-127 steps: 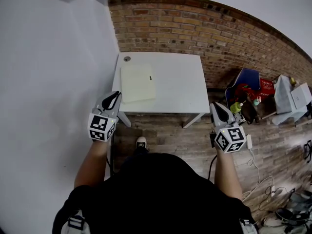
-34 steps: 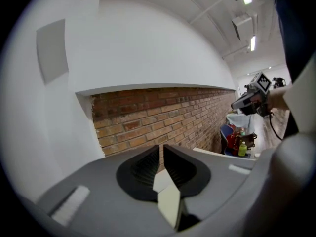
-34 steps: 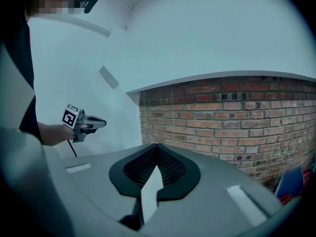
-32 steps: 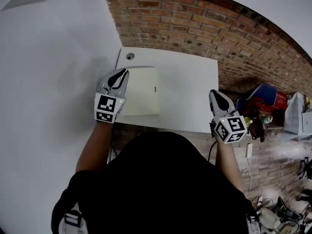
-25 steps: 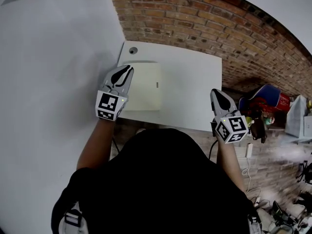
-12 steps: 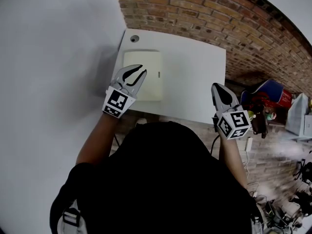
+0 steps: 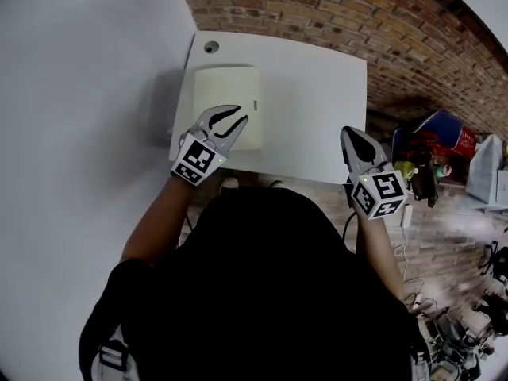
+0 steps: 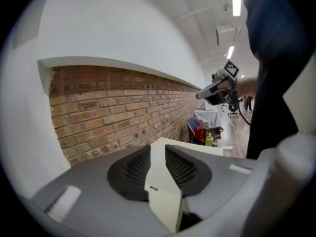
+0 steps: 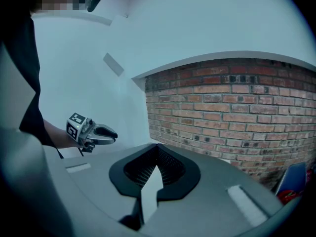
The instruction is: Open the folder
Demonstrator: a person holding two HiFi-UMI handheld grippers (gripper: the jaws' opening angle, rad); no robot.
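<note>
A cream folder point(image 7: 225, 92) lies shut and flat on the left part of the white table point(image 7: 313, 94). A small dark tab sits on its right edge. My left gripper point(image 7: 233, 118) hovers over the folder's near right corner. Its jaws have just been opening and stand a little apart, with nothing pressed between them. In the left gripper view the folder point(image 8: 165, 204) shows through the gap between the jaws of the left gripper point(image 8: 158, 147). My right gripper point(image 7: 352, 133) is shut and empty at the table's near right edge, well away from the folder. Its tips meet in the right gripper view point(image 9: 158, 145).
A brick wall point(image 7: 333, 6) runs behind the table and a white wall point(image 7: 87, 94) stands at its left. A round cable hole point(image 7: 210, 46) sits at the table's far left corner. Blue and red clutter point(image 7: 432, 137) and cables lie on the wooden floor at the right.
My left gripper has come down and nearer to the folder's near right corner, and its jaws have parted. The right gripper has barely shifted.
</note>
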